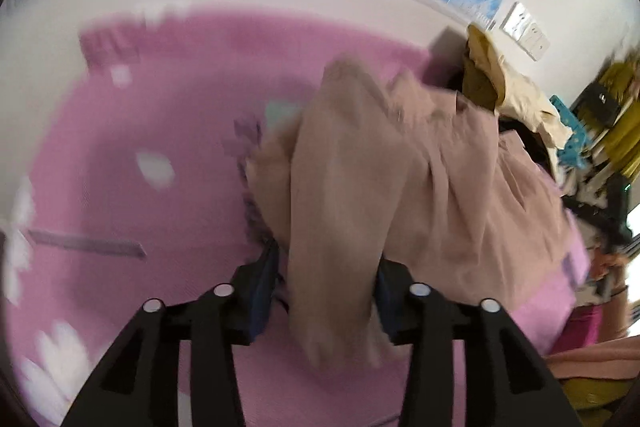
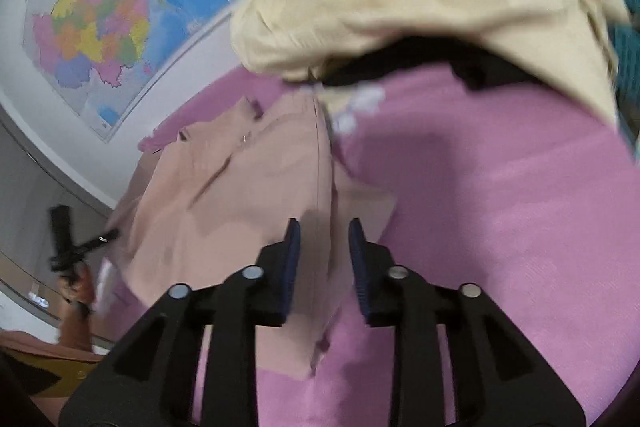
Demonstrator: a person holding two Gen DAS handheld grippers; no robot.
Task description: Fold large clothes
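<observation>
A: Where's the garment?
B: The beige-pink garment [image 1: 420, 179] lies bunched on the pink floral sheet [image 1: 120, 147], beside a cream garment [image 2: 420, 7].
A: And the grippers?
B: A fold hangs between the left gripper's [image 1: 326, 291] fingers; the picture is too blurred to tell if they pinch it. The right gripper's [image 2: 324, 255] fingers stand parted over the garment's edge. Wall maps [image 2: 100, 19] hang behind.

On the pink sheet [image 2: 500, 195], a beige garment [image 2: 240, 195] lies between the right gripper's [image 2: 323, 247] parted jaws, below a cream garment [image 2: 400, 7].
</observation>
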